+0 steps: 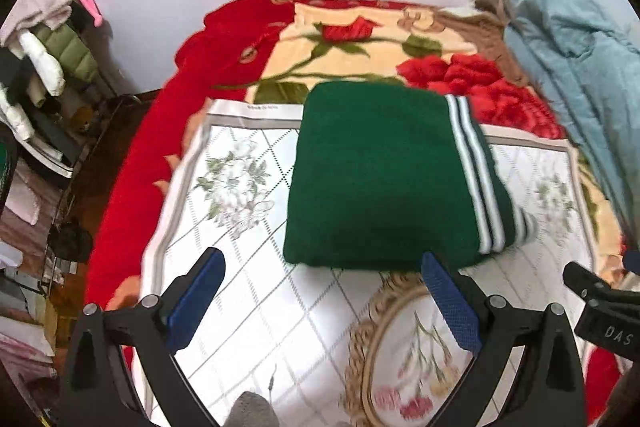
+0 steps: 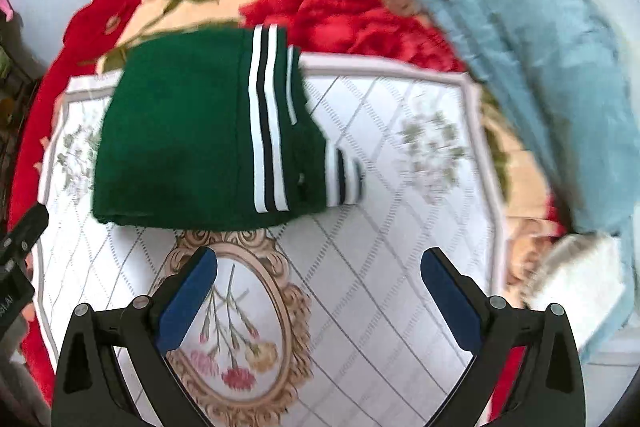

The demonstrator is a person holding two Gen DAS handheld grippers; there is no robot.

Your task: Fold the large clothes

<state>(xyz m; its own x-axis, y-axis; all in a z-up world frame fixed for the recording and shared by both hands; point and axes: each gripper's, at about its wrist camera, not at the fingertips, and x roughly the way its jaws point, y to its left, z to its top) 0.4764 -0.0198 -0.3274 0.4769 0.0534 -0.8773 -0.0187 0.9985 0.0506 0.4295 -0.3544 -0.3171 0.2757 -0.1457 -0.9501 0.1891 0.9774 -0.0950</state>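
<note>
A dark green knit garment (image 1: 372, 175) with white and black stripes lies folded in a compact rectangle on a white floral mat (image 1: 240, 211) on the bed. It also shows in the right wrist view (image 2: 180, 131), with a striped cuff sticking out at its right side. My left gripper (image 1: 322, 267) is open and empty, just in front of the garment's near edge. My right gripper (image 2: 319, 263) is open and empty, a little nearer than the garment, over the mat (image 2: 400, 227).
A red rose-patterned blanket (image 1: 360, 39) covers the bed under the mat. A light blue quilt (image 1: 572, 39) is heaped at the right, also in the right wrist view (image 2: 520, 47). Cluttered shelves with clothes (image 1: 44, 67) stand left of the bed.
</note>
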